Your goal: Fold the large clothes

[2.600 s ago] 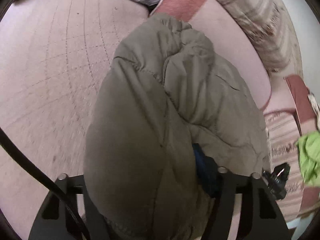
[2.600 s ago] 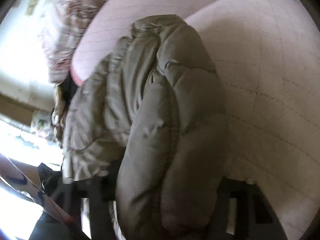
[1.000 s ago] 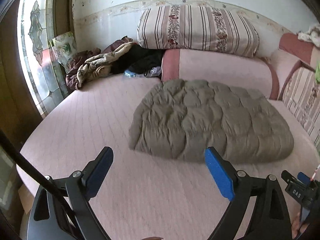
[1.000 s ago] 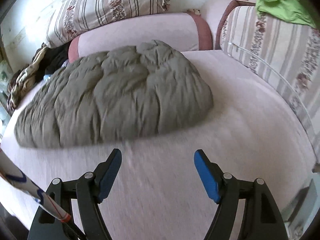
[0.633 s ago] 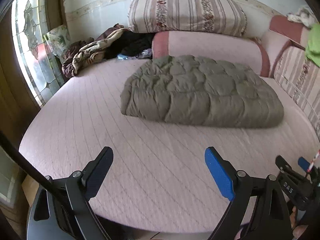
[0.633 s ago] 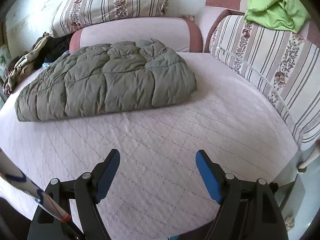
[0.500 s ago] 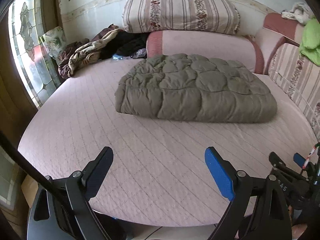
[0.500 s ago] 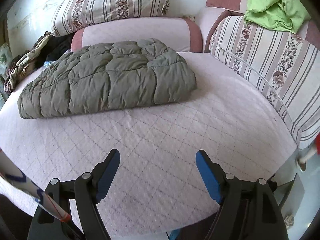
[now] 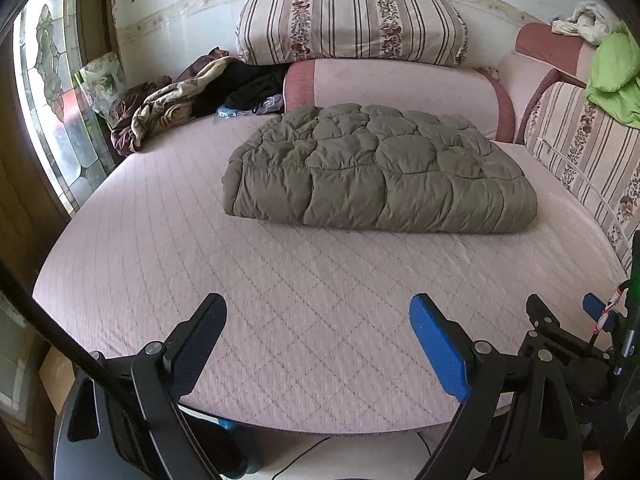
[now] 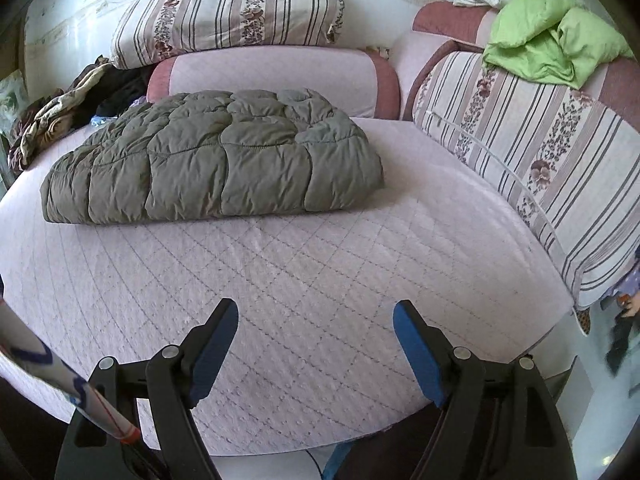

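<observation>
An olive-green quilted puffer garment [image 9: 380,172] lies folded into a flat rectangle on the far half of the pink quilted bed [image 9: 280,300]. It also shows in the right wrist view [image 10: 216,168]. My left gripper [image 9: 318,312] is open and empty, held above the bed's near edge, well short of the garment. My right gripper [image 10: 316,316] is open and empty too, also above the near edge. The right gripper's black body [image 9: 560,344] shows at the lower right of the left wrist view.
A striped pillow [image 9: 352,24] and a pink bolster [image 9: 400,88] lie behind the garment. A pile of crumpled clothes [image 9: 180,100] sits at the back left beside a stained-glass window [image 9: 52,92]. A striped cushion [image 10: 532,148] with a lime-green cloth [image 10: 556,44] on top borders the right.
Both grippers were shut on the garment 2.6 s ago. They have let go, opened and drawn back to the bed's near edge. The garment now lies folded flat.
</observation>
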Motion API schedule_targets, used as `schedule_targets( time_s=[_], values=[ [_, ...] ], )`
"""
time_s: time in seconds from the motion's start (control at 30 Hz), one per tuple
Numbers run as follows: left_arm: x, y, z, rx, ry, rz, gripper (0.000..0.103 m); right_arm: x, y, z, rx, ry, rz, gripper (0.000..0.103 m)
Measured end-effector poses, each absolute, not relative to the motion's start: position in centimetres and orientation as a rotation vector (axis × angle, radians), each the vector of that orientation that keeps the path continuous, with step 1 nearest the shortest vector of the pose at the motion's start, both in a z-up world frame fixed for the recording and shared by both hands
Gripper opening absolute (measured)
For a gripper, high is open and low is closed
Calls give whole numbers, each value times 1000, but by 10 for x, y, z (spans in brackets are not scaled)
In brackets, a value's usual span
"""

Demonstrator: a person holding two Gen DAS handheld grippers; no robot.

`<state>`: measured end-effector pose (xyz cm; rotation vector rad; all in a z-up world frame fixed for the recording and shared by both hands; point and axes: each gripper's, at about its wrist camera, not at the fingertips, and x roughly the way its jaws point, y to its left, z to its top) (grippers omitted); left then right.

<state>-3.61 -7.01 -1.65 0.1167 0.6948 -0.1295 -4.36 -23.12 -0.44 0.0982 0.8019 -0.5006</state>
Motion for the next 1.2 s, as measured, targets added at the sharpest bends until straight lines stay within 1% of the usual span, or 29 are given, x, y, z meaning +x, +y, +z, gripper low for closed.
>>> schedule_targets(
  time_s=[0.33, 1.2],
  values=[
    [-38, -70, -17, 109, 695, -137, 92, -47, -222, 2, 57, 779, -503, 85],
    [-24, -68, -33, 97, 735, -145, 92, -40, -218, -1, 10, 762, -536, 87]
  ],
)
